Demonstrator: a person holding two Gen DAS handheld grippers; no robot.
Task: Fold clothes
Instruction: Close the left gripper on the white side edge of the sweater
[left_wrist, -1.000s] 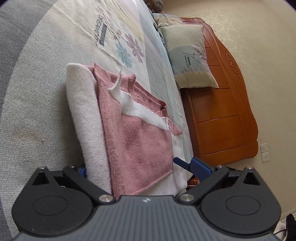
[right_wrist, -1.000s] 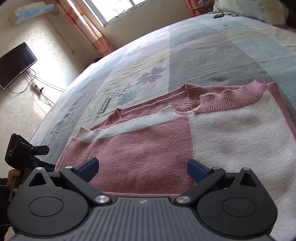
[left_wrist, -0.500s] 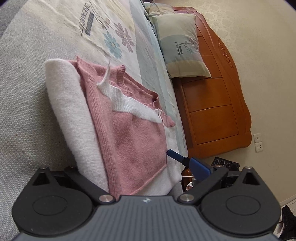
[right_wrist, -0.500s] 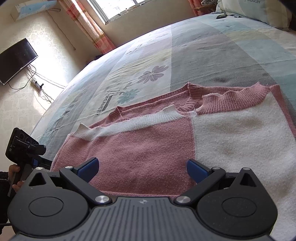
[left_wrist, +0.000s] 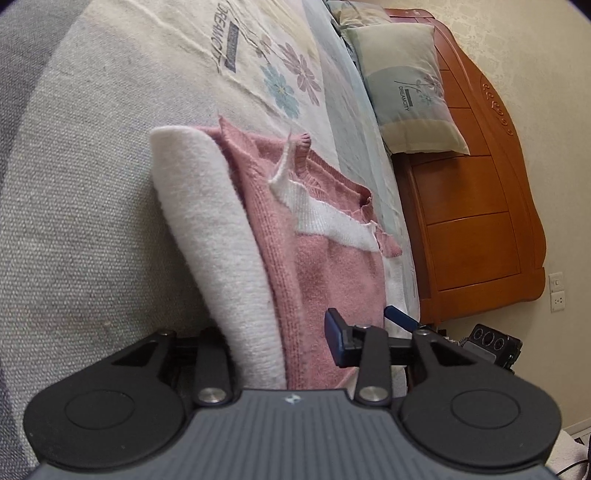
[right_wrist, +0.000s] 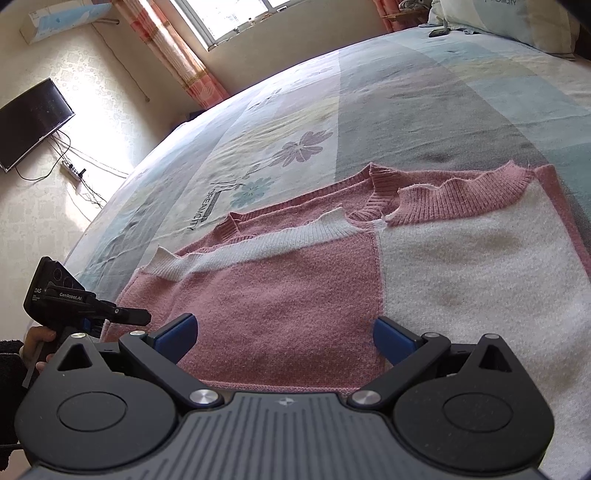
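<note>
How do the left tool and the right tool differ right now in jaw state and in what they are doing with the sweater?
The left tool has narrow jaws that are closing, with the edge of the sweater between them; the right tool stands wide open.

The left tool works at the sweater's side edge; the right tool hovers at its near hem, gripping nothing.

Both have blue fingertips and black frames.

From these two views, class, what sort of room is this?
Most likely a bedroom: a bed with a floral bedspread, a pillow against a wooden headboard, and a wall-mounted television.
</note>
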